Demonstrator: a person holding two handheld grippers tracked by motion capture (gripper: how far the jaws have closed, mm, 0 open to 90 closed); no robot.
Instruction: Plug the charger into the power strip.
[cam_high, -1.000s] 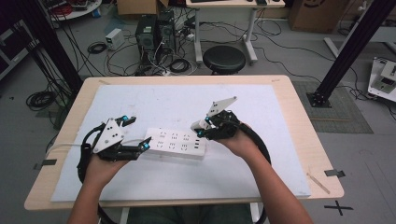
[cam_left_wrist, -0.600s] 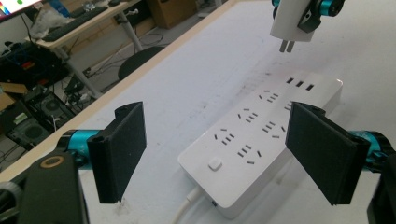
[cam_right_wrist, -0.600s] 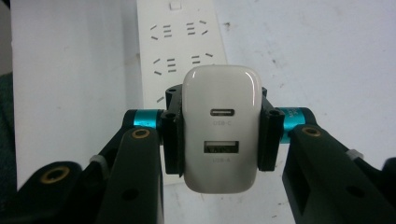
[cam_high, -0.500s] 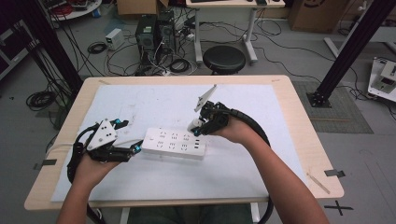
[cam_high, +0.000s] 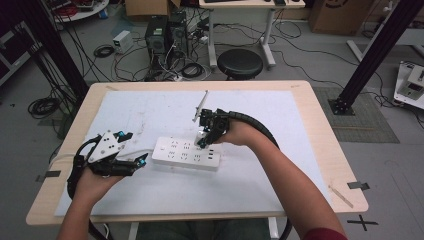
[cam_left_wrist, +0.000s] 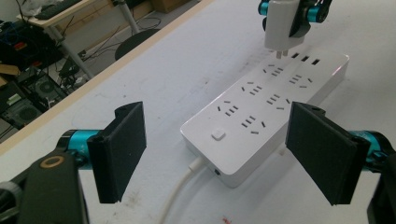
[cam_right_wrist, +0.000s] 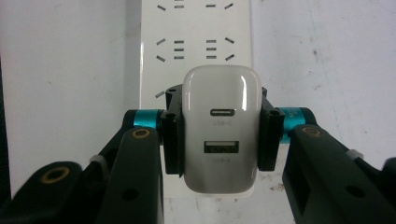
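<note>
- The right gripper (cam_right_wrist: 218, 140) is clamped on a white charger (cam_right_wrist: 220, 130), prongs down just above the power strip (cam_high: 186, 154), likely to plug it in.
- The left gripper (cam_left_wrist: 219, 154) has its jaws spread wide at the strip's cable end, not touching it, probably ready to steady it.
- The charger's ports read "USB-C" and "USB-A".
- The strip lies mid-table (cam_high: 300, 90).

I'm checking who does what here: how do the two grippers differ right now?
The right gripper is shut on a white charger, while the left gripper stands open and holds nothing. The right gripper points down over the power strip, prongs just above its sockets; the left gripper lies low beside the strip's corded end. Both have black jaws with teal fittings.
</note>
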